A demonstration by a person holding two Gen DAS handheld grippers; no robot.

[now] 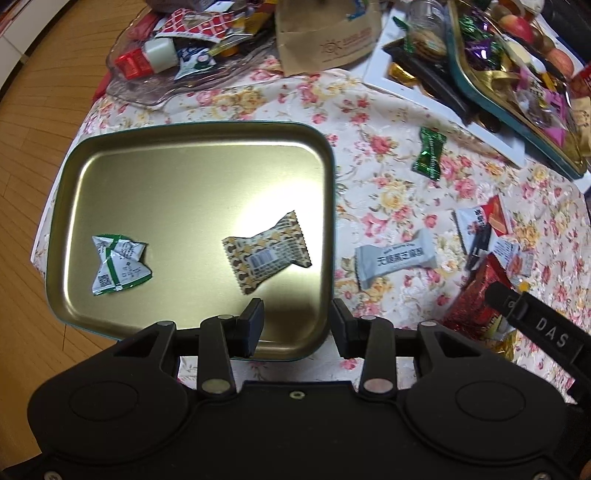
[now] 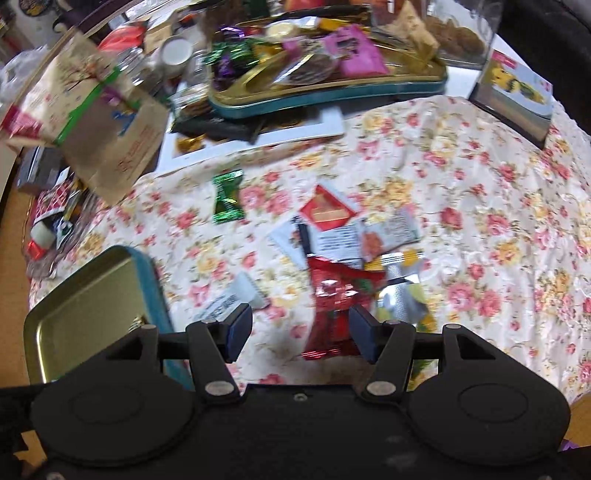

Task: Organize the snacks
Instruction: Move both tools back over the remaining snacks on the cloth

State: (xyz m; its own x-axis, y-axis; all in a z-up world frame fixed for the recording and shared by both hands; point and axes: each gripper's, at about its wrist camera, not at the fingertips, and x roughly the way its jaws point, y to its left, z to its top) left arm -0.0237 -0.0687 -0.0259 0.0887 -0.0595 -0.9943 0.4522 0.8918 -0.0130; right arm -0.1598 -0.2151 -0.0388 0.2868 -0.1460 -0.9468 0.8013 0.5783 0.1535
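A gold tin tray (image 1: 184,177) with a teal rim lies on the floral cloth. In it are a white-green snack packet (image 1: 118,264) and a yellow patterned packet (image 1: 267,253). My left gripper (image 1: 297,328) is open and empty over the tray's near right corner. A grey packet (image 1: 395,260), a green candy (image 1: 428,153) and a pile of red and white packets (image 1: 487,254) lie right of the tray. My right gripper (image 2: 301,332) is open and empty, above a red packet (image 2: 332,302). The tray (image 2: 92,302), grey packet (image 2: 236,297) and green candy (image 2: 227,197) also show there.
A second teal tin (image 2: 332,96) heaped with sweets sits on a white frame (image 2: 258,140) at the back. A brown paper bag (image 1: 325,33) and a glass dish (image 1: 177,66) of packets stand behind the tray. Wooden floor lies left of the table edge.
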